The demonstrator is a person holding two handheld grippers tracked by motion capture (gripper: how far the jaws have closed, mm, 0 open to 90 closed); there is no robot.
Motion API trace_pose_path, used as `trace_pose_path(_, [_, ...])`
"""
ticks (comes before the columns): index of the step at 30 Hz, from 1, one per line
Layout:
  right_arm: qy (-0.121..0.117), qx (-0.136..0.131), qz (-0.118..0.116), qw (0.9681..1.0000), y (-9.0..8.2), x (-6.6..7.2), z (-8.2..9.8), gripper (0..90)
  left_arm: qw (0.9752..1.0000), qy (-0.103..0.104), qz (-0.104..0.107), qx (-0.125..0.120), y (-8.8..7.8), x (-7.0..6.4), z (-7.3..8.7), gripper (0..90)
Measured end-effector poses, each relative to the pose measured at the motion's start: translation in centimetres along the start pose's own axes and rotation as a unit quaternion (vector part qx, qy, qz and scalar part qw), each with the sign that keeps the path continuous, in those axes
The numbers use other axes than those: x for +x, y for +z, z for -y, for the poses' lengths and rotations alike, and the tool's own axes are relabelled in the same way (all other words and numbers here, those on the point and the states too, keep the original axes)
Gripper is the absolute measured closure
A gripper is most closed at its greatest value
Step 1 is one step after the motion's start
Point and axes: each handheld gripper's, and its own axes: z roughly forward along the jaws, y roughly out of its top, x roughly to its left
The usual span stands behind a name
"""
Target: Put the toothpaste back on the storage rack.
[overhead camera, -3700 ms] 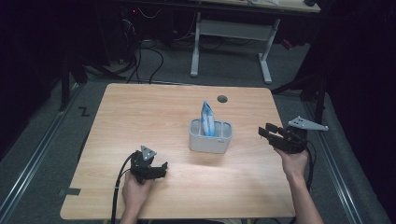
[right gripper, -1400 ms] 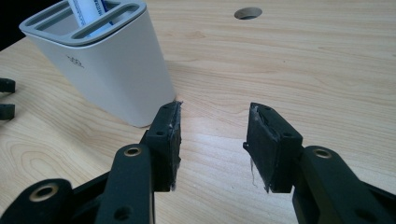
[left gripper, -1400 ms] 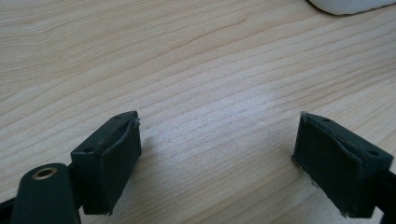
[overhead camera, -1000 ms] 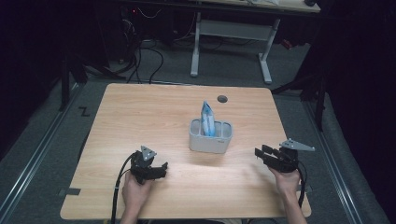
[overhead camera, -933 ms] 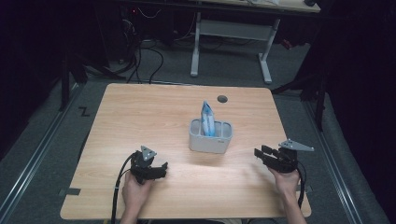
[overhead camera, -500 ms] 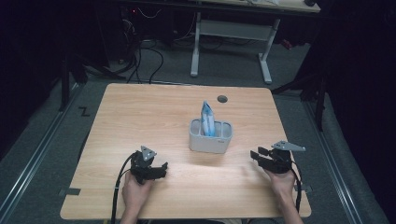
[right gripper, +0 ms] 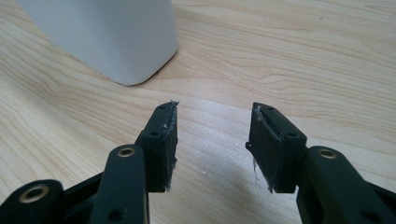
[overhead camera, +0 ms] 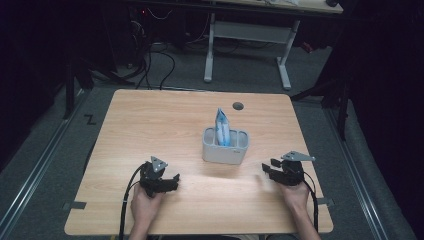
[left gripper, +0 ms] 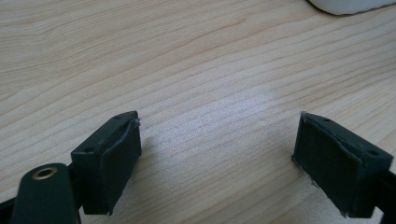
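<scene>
A pale grey bin [overhead camera: 225, 149] stands at the middle of the wooden table [overhead camera: 150, 120], with a blue and white pouch [overhead camera: 222, 126] upright inside it. My left gripper [overhead camera: 173, 181] rests low at the near left, jaws wide apart over bare wood [left gripper: 217, 135]; the bin's rim [left gripper: 350, 4] peeks in at the top right. My right gripper [overhead camera: 266, 170] sits near the table's front right, pointing left toward the bin. Its jaws [right gripper: 215, 123] are open, have just been opening, and hold nothing. The bin's corner [right gripper: 107, 37] lies just ahead to their left.
A round cable hole [overhead camera: 238, 106] sits in the tabletop behind the bin. Beyond the table stands a white desk frame [overhead camera: 250, 32] with cables [overhead camera: 160, 55] on the dark floor. The table's right edge [overhead camera: 311, 165] is close beside my right hand.
My right gripper has come down and toward the near edge, drifting left toward the bin, and its jaws stand a little wider. The left gripper has stayed put.
</scene>
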Motion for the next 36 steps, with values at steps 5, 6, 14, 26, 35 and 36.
trace_pose_path(5, [-0.007, 0.007, 0.003, 0.9999, 0.6, 0.3, 0.1, 51.7, 1.0, 0.0, 0.0, 0.0, 0.0, 0.0, 0.0, 15.4])
trace_pose_path(6, [-0.007, 0.008, 0.003, 0.9999, 0.7, 0.4, 0.1, 51.6, 1.0, 0.0, 0.0, 0.0, 0.0, 0.0, 0.0, 15.4])
trace_pose_path(14, [-0.016, 0.015, 0.006, 0.9997, 1.3, 0.8, 0.1, 51.1, 1.0, 0.0, 0.0, 0.0, 0.0, 0.0, 0.0, 15.4])
trace_pose_path(26, [-0.035, 0.022, 0.007, 0.9991, 2.0, 1.6, 0.3, 50.1, 1.0, 0.0, 0.0, 0.0, 0.0, 0.0, 0.0, 15.3])
trace_pose_path(35, [-0.042, 0.026, 0.014, 0.9987, 2.6, 2.0, 0.8, 48.7, 1.0, 0.0, 0.0, 0.0, 0.0, 0.0, 0.0, 15.4])
trace_pose_path(36, [-0.043, 0.027, 0.015, 0.9986, 2.6, 2.1, 0.8, 48.1, 1.0, 0.0, 0.0, 0.0, 0.0, 0.0, 0.0, 15.4])
